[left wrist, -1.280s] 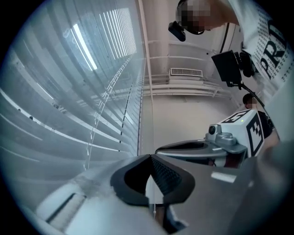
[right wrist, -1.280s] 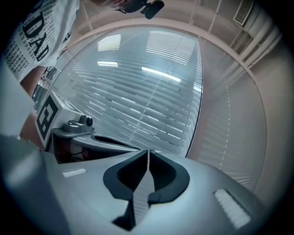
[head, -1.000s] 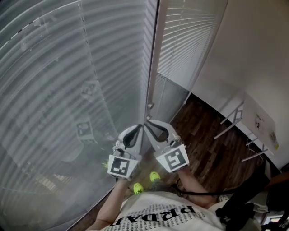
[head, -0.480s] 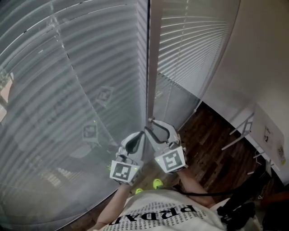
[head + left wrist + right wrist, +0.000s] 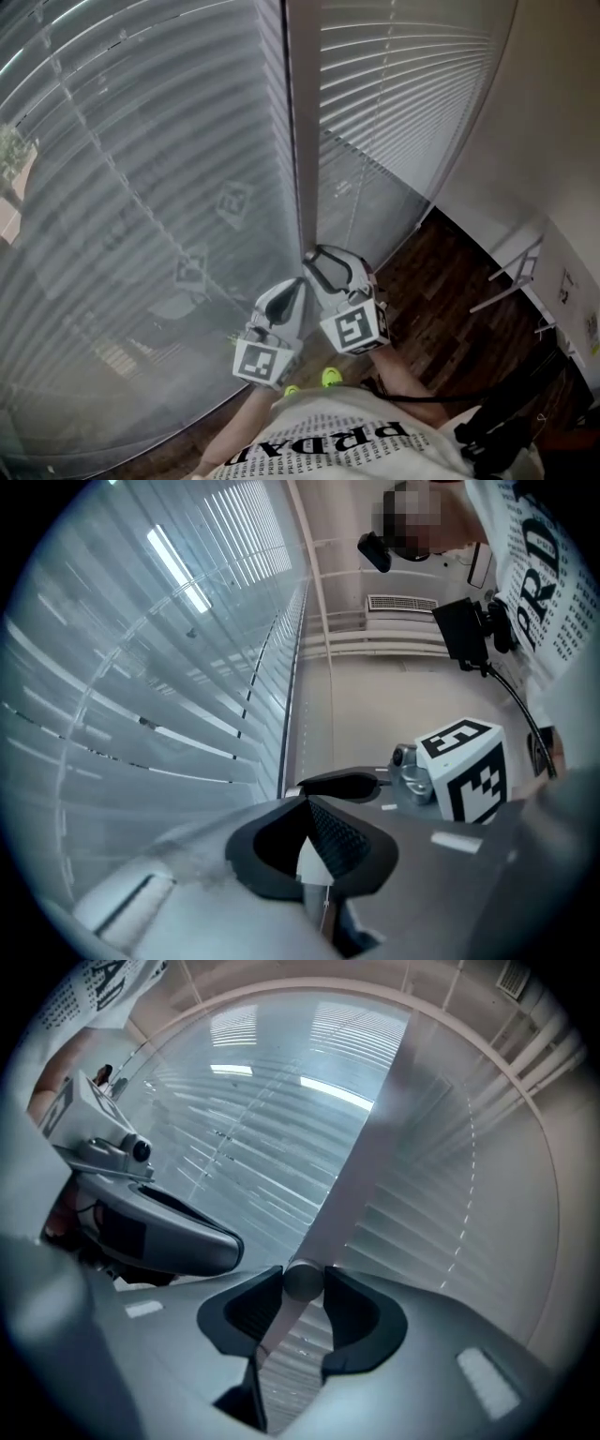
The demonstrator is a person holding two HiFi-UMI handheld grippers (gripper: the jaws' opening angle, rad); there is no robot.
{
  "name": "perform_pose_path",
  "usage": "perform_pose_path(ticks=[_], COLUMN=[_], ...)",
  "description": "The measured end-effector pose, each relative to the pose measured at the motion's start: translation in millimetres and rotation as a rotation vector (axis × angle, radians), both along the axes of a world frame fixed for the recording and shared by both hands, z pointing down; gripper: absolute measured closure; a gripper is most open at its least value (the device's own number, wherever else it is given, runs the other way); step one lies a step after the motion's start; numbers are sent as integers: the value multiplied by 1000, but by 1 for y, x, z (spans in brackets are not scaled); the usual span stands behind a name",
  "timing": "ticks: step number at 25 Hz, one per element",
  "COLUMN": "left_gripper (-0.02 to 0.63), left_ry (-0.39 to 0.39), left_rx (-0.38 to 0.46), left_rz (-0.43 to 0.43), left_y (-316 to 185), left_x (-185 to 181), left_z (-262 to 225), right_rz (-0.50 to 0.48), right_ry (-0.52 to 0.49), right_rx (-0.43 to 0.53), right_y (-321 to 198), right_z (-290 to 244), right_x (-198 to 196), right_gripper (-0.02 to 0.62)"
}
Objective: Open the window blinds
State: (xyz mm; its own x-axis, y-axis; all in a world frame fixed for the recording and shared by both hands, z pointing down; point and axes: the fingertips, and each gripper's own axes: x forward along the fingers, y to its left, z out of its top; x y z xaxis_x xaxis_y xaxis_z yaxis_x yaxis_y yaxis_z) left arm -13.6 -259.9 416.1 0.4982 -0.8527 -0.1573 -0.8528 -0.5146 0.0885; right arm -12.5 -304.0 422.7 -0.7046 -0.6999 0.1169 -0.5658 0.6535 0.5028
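Grey slatted blinds (image 5: 141,187) hang over the glass left of a pale mullion (image 5: 302,122), and a second blind (image 5: 403,84) hangs to its right. Both grippers are side by side at the foot of the mullion. My left gripper (image 5: 298,281) (image 5: 307,803) is shut on a small white cord tassel (image 5: 312,860), with a thin cord trailing below it. My right gripper (image 5: 314,255) (image 5: 302,1274) has its jaws opening. A round grey knob (image 5: 302,1282), like the end of a blind rod, sits between its pads.
Dark wood floor (image 5: 450,309) lies to the right, with a white wall (image 5: 553,141) and thin metal legs (image 5: 511,277) along it. Yellow-green shoes (image 5: 330,377) stand close to the glass. Black gear (image 5: 497,422) hangs at the person's right side.
Both grippers have sunk a little along the mullion, staying side by side. The right gripper's jaws have spread apart. The left one has stayed shut.
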Motion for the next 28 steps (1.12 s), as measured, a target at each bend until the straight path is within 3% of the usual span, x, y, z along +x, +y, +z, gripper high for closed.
perform_pose_path(ticks=[9,28], left_gripper=[612,612], left_ry=[20,22], left_rx=[-3,-9], left_rz=[-10,30], left_y=[0,1], left_x=[-6,-5], left_z=[4,6], right_rz=[-46,-16], right_ry=[-18,-72], right_rx=[3,-22], right_y=[1,-2], right_z=[1,2], right_x=[0,2], right_gripper=[471,471])
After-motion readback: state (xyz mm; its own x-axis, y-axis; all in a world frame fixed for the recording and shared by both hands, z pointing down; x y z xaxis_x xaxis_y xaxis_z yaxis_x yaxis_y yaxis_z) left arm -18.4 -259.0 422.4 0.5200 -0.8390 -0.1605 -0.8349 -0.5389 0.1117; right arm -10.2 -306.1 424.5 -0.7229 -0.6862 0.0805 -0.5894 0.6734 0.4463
